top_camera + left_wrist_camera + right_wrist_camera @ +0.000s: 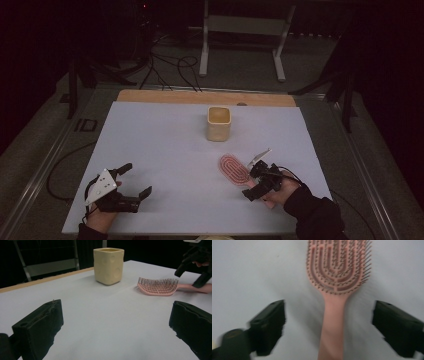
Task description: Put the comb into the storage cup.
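two grippers wide open, holding nothing: right gripper straddling pink hairbrush handle, left gripper idle, well apart from hairbrush. next likely: close on handle.

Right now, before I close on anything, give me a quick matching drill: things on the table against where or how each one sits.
Things:
1. cup
2. hairbrush
3. left tool
4. right tool

States:
A. lying flat, bristles up
B. open, handle between its jaws
C. upright near the far edge
D. open over bare table

Pairs: 1-C, 2-A, 3-D, 4-B
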A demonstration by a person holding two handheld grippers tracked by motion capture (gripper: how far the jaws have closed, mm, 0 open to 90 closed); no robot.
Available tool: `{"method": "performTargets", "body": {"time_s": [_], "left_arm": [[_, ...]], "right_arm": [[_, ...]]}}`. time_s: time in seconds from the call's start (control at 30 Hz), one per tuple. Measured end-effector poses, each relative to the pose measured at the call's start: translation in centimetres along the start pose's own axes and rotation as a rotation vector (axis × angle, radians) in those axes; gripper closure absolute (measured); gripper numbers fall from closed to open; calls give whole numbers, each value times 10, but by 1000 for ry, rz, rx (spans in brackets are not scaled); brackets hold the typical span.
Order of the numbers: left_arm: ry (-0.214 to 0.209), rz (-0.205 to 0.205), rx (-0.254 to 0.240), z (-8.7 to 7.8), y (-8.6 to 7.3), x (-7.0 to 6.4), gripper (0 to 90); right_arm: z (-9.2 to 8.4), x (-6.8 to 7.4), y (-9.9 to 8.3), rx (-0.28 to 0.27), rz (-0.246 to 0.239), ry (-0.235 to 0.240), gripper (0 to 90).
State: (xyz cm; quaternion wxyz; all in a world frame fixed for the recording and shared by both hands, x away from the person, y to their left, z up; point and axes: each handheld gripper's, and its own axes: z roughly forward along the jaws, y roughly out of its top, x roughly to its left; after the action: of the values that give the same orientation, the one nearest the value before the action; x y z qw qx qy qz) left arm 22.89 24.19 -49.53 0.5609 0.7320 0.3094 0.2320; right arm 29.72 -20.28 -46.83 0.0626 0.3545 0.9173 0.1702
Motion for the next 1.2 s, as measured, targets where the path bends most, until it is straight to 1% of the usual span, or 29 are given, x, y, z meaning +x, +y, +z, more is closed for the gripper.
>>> {"method": "performTargets", "body": {"time_s": [0.03, 0.07, 0.1, 0.13, 0.17, 0.2, 0.23, 0.27, 0.3, 0.37, 0.4, 0.5, 0.53, 0.57, 0.6, 0.63, 0.67, 0.83, 0.9, 0.93, 1.03, 1.07, 1.1, 1.13, 1.17, 1.2], "left_arm": [[0, 0, -1, 0, 0, 0, 1], [-1, -1, -1, 0, 0, 0, 1], [-1, -1, -1, 0, 0, 0, 1], [-1, -2, 0, 0, 0, 0, 1], [-1, 0, 0, 0, 0, 0, 1], [0, 0, -1, 0, 0, 0, 1], [-1, -1, -3, 0, 0, 0, 1], [-1, -2, -3, 0, 0, 0, 1], [0, -2, -2, 0, 0, 0, 1], [0, -2, -3, -1, 0, 0, 1], [1, -3, -5, -1, 0, 0, 1], [2, -5, -6, -1, 0, 0, 1], [2, -4, -6, -1, 0, 0, 1], [2, -4, -6, -1, 0, 0, 1], [1, -3, -7, -1, 0, 0, 1], [1, -3, -7, -1, 0, 0, 1], [0, -4, -7, -1, 0, 0, 1], [-1, -3, -7, -1, 0, 0, 1], [-1, -5, -6, -1, 0, 0, 1], [-1, -3, -7, -1, 0, 0, 1], [-3, -3, -8, -1, 0, 0, 1], [-4, -5, -6, -1, 0, 0, 1], [-4, -5, -6, -1, 0, 0, 1], [-3, -2, -9, -1, 0, 0, 1], [-3, -2, -9, -1, 0, 0, 1], [-4, -4, -7, -1, 0, 1, 1]], "right_arm": [[0, 0, 0, 3, 14, 3, 151], [1, -1, 1, 0, 14, 4, 172], [1, -1, 1, -6, 26, 2, 197], [2, -1, 1, -4, 28, 9, 211], [3, -1, 2, 3, 27, 13, 237], [4, -1, 2, 5, 36, 12, 262], [5, -1, 2, 16, 35, 15, 267], [7, 0, 2, 23, 35, 8, 281], [8, 0, 2, 26, 39, 6, 320], [10, -1, 2, 38, 39, 0, 347], [11, -1, 2, 42, 44, -8, 388], [13, -1, 2, 57, 34, -18, 409], [15, -2, 2, 79, 20, -20, 458], [15, -2, 2, 79, 20, -20, 458], [17, -2, 3, 93, 14, -25, 487], [17, -2, 3, 93, 14, -25, 487], [19, -1, 4, 105, 8, -29, 516], [24, 0, 5, 123, 3, -25, 558], [25, -1, 7, 126, 8, -17, 568], [25, -2, 9, 131, 23, -13, 567], [26, -2, 10, 132, 31, -20, 562], [26, -3, 12, 146, 38, -3, 579], [26, -3, 12, 146, 38, -3, 579], [27, -4, 14, 161, 59, -11, 614], [27, -4, 14, 161, 59, -11, 614], [27, -3, 16, 178, 47, -20, 628]]}}
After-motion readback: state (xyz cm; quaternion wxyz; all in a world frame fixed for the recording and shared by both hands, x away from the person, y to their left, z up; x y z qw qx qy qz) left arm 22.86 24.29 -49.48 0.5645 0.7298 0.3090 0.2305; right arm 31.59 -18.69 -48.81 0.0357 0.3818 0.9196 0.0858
